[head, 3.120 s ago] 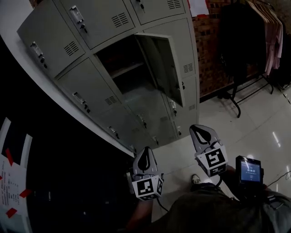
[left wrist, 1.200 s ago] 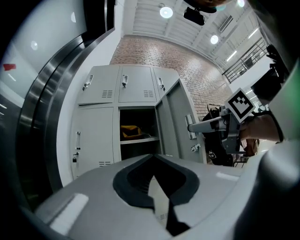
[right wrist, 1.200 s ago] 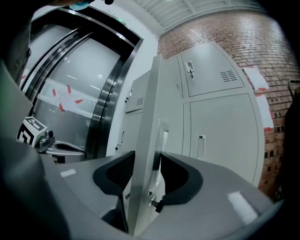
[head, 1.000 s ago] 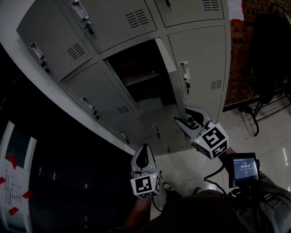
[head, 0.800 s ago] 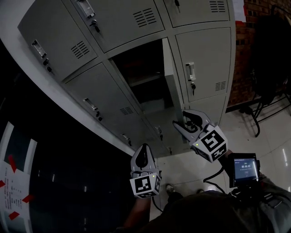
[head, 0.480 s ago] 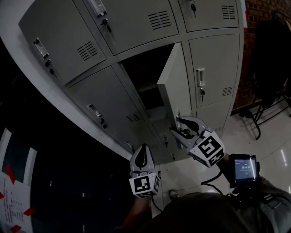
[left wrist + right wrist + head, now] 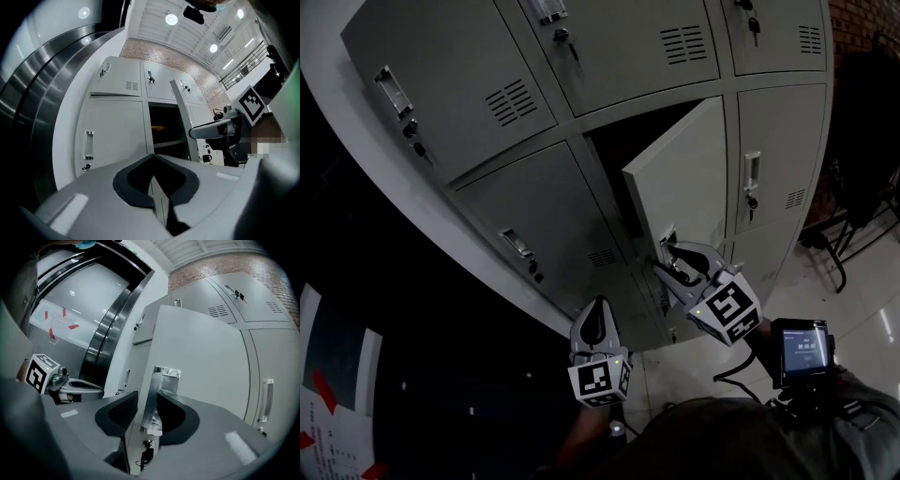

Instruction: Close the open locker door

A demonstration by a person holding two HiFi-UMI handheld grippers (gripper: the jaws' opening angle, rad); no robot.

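Note:
The grey locker door (image 7: 684, 178) stands partly open, swung about halfway toward the dark compartment (image 7: 609, 155). Its metal handle (image 7: 667, 236) sits between the jaws of my right gripper (image 7: 668, 261). In the right gripper view the handle (image 7: 161, 376) lies against the right pad, with a small gap at the left pad; my right gripper (image 7: 147, 395) has just been closing around it. My left gripper (image 7: 597, 305) hangs below and to the left, away from the door, shut with nothing in it. The left gripper view shows its tips (image 7: 152, 158) meeting, the door (image 7: 180, 101) edge-on and the right gripper (image 7: 211, 131) at it.
Shut locker doors (image 7: 534, 234) surround the open one. A dark clothes rack (image 7: 862, 141) stands on the glossy tiled floor (image 7: 853, 291) at right. A small lit screen (image 7: 802, 349) sits by the person's right arm. A dark glass wall with papers (image 7: 314, 412) fills the left.
The door has swung from wide open to about half shut. My right gripper came up to its handle and moved left with it. The left gripper moved along, still shut.

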